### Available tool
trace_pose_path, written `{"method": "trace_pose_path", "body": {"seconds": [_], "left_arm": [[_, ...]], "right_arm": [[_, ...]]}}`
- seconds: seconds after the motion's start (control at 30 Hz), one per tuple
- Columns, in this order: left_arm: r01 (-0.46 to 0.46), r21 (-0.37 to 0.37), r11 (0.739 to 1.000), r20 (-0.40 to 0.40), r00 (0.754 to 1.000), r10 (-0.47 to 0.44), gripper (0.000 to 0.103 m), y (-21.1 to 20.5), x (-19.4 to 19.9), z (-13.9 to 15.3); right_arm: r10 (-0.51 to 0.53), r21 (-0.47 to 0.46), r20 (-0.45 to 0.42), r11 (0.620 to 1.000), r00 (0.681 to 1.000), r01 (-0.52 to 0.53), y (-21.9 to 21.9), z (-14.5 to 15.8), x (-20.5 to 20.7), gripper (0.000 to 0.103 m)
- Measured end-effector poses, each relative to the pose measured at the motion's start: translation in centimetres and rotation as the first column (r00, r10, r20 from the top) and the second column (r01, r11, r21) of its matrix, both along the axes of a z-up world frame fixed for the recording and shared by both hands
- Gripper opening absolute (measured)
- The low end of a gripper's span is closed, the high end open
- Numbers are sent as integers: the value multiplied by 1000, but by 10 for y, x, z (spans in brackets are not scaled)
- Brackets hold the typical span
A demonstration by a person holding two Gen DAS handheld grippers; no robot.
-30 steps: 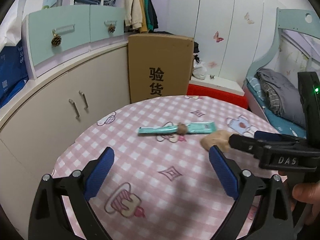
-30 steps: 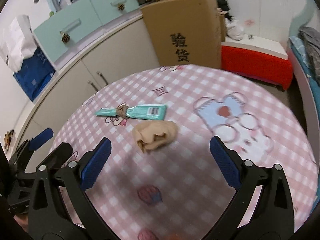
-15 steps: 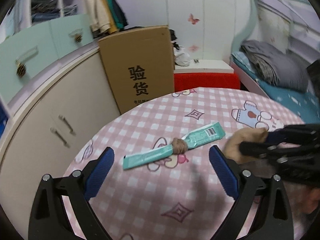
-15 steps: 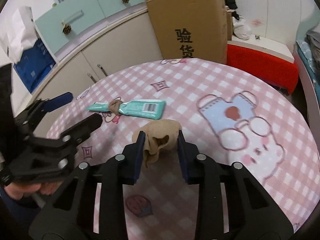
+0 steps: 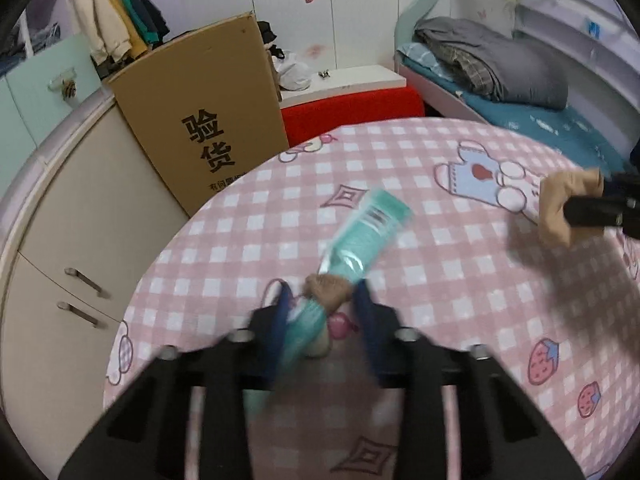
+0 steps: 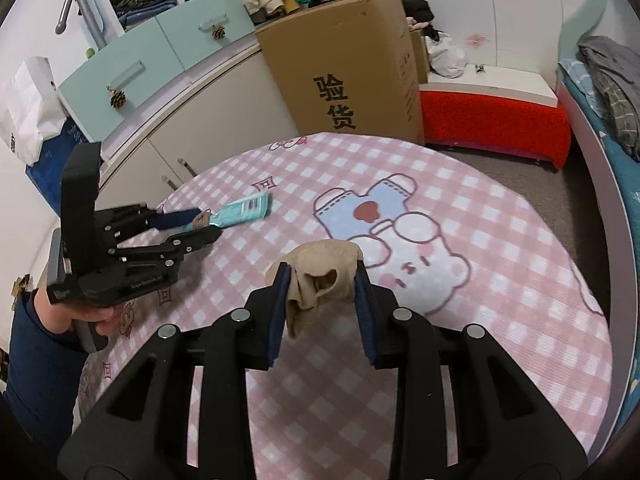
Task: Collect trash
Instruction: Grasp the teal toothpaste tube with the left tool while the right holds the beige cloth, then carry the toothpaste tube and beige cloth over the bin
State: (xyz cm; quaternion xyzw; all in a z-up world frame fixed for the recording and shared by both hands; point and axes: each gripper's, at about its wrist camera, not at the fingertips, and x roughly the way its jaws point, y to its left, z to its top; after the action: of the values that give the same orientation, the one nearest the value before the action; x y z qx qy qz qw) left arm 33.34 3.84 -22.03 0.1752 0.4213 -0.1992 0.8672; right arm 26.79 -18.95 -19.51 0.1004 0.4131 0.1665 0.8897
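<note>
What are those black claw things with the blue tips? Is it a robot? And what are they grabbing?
It is not a robot. A person holds a grabbing tool in each hand, and each tool carries a small camera looking out along its jaws.

The left camera's picture shows the left gripper. Its jaws are closed around a long teal plastic wrapper with a brown knot in the middle. The right camera's picture shows the right gripper squeezing a crumpled tan piece of trash, lifted off the table. In that same picture you can also see the left tool, off to one side.

Both are above a round table with a pink checked cartoon tablecloth. Behind it stands a big brown cardboard box.
</note>
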Motion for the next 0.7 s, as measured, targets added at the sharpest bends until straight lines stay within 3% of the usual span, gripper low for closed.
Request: {"method": "trace_pose_path", "body": {"seconds": [0.07, 0.33, 0.7], "left_arm": [[8, 3, 1000, -1, 1000, -8, 22, -7, -8, 1], [-63, -141, 988, -44, 997, 57, 19, -8, -44, 7], [-120, -263, 957, -3, 992, 123, 19, -30, -104, 36]], "right_arm": [[-7, 5, 3, 1000, 1000, 7, -3, 2, -4, 31], [-39, 27, 24, 999, 999, 39, -24, 17, -30, 31], [-105, 48, 88, 994, 991, 101, -62, 48, -78, 31]]}}
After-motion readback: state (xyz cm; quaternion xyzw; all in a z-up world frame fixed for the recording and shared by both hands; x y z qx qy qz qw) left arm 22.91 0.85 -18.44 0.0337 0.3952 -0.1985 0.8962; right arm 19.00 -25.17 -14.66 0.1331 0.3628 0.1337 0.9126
